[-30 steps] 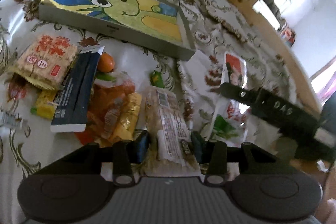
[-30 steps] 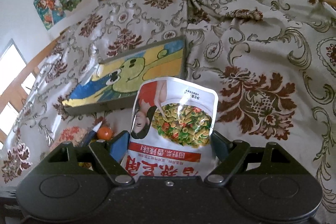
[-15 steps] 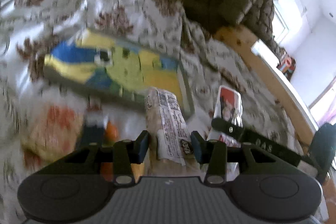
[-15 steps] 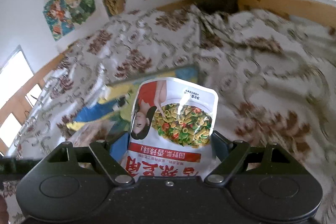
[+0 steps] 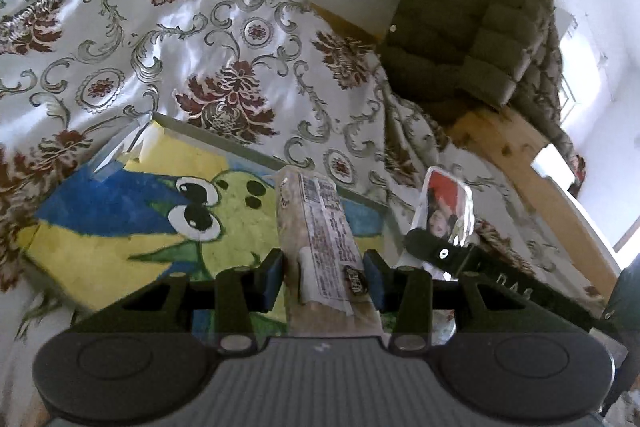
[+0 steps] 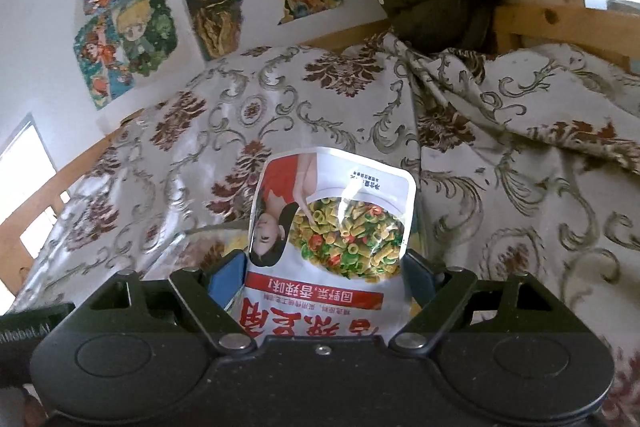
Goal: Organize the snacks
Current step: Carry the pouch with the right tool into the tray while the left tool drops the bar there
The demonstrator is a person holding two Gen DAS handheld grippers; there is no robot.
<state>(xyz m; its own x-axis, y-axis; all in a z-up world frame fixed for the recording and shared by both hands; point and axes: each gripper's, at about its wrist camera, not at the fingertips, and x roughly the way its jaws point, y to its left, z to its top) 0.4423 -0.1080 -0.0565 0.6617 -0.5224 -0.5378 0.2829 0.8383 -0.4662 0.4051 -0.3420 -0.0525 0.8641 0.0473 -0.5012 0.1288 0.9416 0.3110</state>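
Holding: left gripper [image 5: 322, 277] clamped on the clear cracker pack [image 5: 320, 247], up over the frog box [image 5: 120, 223] on the bed [image 5: 208, 51]
Right gripper [image 6: 326, 281]: clamped on the white pouch [image 6: 332, 227], lifted above the bed too

Olive puffer jacket [image 5: 472, 27] drapes the wooden frame [image 5: 516, 147]; posters [image 6: 132, 31] above.

Two snack packs, a cracker pack [image 5: 320, 227] and a pouch [image 6: 332, 227]; one painted tray [image 5: 120, 219].
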